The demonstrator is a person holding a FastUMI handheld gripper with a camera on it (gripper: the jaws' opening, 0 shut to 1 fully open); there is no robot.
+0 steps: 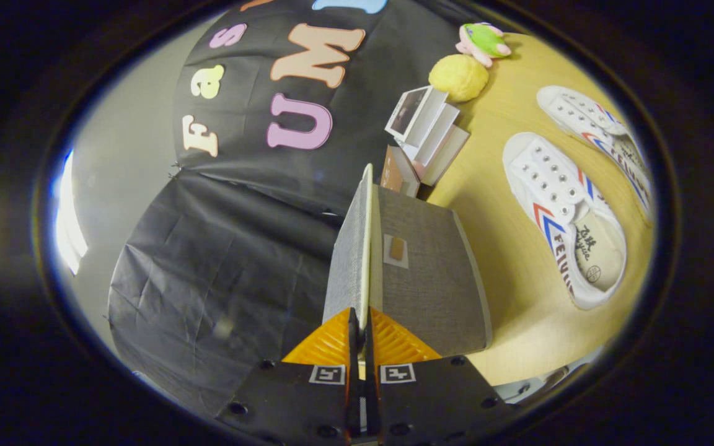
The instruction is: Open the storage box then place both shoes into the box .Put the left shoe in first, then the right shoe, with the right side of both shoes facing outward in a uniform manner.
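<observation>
My gripper (pixel 361 325) is shut on the thin edge of the grey fabric lid (pixel 352 254) of the storage box (pixel 426 282). The lid stands edge-on between both fingers, lifted away from the box's front, which carries a small brown label. The whole scene looks rolled onto its side. Beyond the box, on the wooden table (pixel 506 254), lie two white canvas shoes with red and blue stripes. The nearer shoe (pixel 564 217) shows its opening and insole. The farther shoe (pixel 599 133) lies just past it, roughly parallel.
Past the box stand several white cards or small frames (pixel 426 127) and a brown one (pixel 398 173). Further back rest a yellow fuzzy ball (pixel 458 77) and a green and pink toy (pixel 484 41). Black cloth (pixel 220 260) hangs behind the box.
</observation>
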